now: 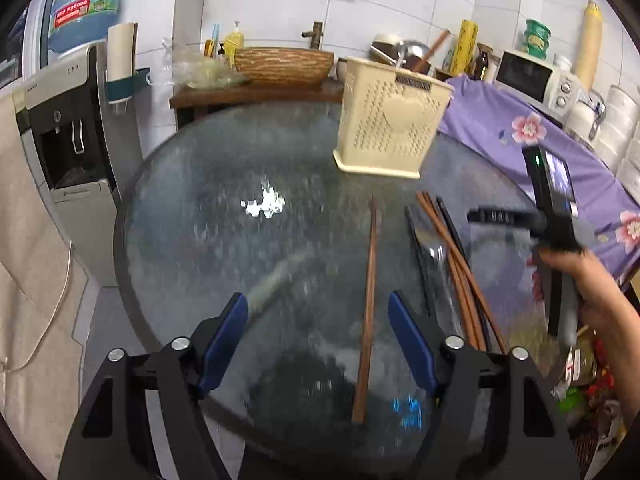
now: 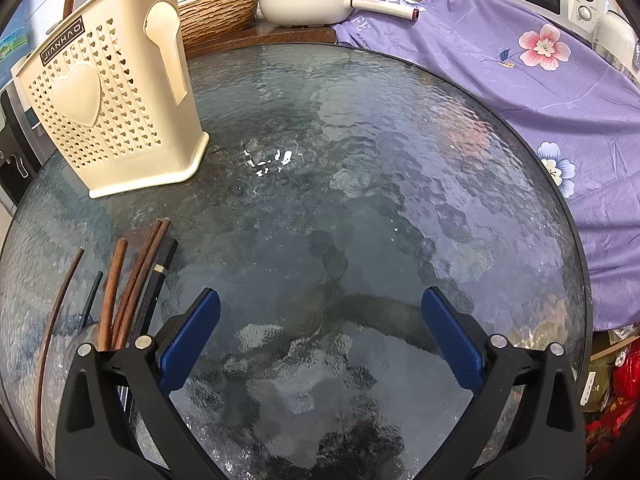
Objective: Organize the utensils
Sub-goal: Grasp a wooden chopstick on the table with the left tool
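A cream perforated utensil holder [image 1: 390, 120] stands on the round glass table [image 1: 224, 216]; it also shows in the right wrist view [image 2: 108, 108]. One brown chopstick [image 1: 368, 304] lies apart, between my left gripper's [image 1: 320, 308] open blue fingers. Right of it lies a pile of brown and black chopsticks [image 1: 460, 272] with a metal spoon [image 1: 434, 248]. The pile shows in the right wrist view [image 2: 132, 280] left of my right gripper [image 2: 320, 300], which is open and empty above the glass. The right gripper also shows in the left wrist view [image 1: 492, 216], held in a hand.
A purple flowered cloth [image 2: 540, 100] covers something along the table's right edge. A water dispenser [image 1: 68, 140] stands at the left. Behind the table is a wooden counter with a woven bowl [image 1: 284, 64], a white pan [image 2: 304, 2] and a microwave [image 1: 532, 76].
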{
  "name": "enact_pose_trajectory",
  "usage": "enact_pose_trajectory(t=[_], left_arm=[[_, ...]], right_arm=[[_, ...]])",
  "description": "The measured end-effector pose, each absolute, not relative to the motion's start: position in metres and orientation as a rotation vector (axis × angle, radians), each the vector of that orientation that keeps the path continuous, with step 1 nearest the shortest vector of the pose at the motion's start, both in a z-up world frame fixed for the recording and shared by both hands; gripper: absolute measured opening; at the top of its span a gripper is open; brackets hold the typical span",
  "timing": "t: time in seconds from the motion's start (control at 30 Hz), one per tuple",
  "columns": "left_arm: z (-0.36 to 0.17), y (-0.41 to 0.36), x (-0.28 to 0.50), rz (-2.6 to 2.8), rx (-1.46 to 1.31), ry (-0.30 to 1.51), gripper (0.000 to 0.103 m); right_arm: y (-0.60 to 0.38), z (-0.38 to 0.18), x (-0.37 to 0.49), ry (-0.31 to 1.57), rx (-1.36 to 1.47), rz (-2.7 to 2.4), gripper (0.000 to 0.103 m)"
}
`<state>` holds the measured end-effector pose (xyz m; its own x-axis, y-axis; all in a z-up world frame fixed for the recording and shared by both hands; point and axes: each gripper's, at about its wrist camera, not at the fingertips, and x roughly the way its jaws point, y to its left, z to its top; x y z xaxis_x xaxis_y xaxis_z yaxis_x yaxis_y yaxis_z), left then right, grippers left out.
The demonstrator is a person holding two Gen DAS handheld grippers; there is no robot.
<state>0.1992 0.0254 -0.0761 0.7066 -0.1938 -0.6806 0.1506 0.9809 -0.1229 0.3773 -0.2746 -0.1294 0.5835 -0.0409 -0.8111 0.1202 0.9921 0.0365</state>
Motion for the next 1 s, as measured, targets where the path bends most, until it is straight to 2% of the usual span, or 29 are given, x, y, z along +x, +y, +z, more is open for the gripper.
enact_pose_trajectory(t=[0.1, 0.2, 0.37, 0.43, 0.5, 0.67, 0.83, 0.93, 1.0], left_arm=[[-0.084, 0.024, 0.187, -0.197, -0.018, 0.779, 0.065], [-0.092, 0.023, 0.177, -0.215, 0.004, 0.796, 0.060], [-0.095, 0.018, 0.169, -0.256, 0.033, 0.804, 0.054], [-0.098, 0.015, 0.167, -0.265, 0.038, 0.810, 0.052], [-0.102, 0.013, 0.166, -0.260, 0.035, 0.818, 0.050], [-0.109, 0.011, 0.166, -0.278, 0.036, 0.832, 0.045], [-0.112, 0.003, 0.164, -0.271, 0.074, 0.816, 0.041], [-0.112, -0.003, 0.161, -0.261, 0.114, 0.808, 0.034], [-0.112, -0.007, 0.158, -0.276, 0.143, 0.800, 0.023]], right_arm=[[-0.274, -0.123, 0.356, 0.917, 0.079, -0.085, 0.094], [-0.262, -0.102, 0.298, 0.803, 0.055, -0.079, 0.094], [-0.218, -0.080, 0.208, 0.747, 0.010, 0.103, 0.094], [-0.198, -0.078, 0.184, 0.754, -0.029, 0.170, 0.084], [-0.182, -0.081, 0.171, 0.769, -0.073, 0.184, 0.066], [-0.172, -0.108, 0.169, 0.862, -0.055, 0.182, 0.042], [-0.172, -0.120, 0.175, 0.881, -0.006, 0.192, 0.039], [-0.162, -0.122, 0.175, 0.863, -0.055, 0.187, 0.036], [-0.158, -0.123, 0.173, 0.856, -0.050, 0.188, 0.029]])
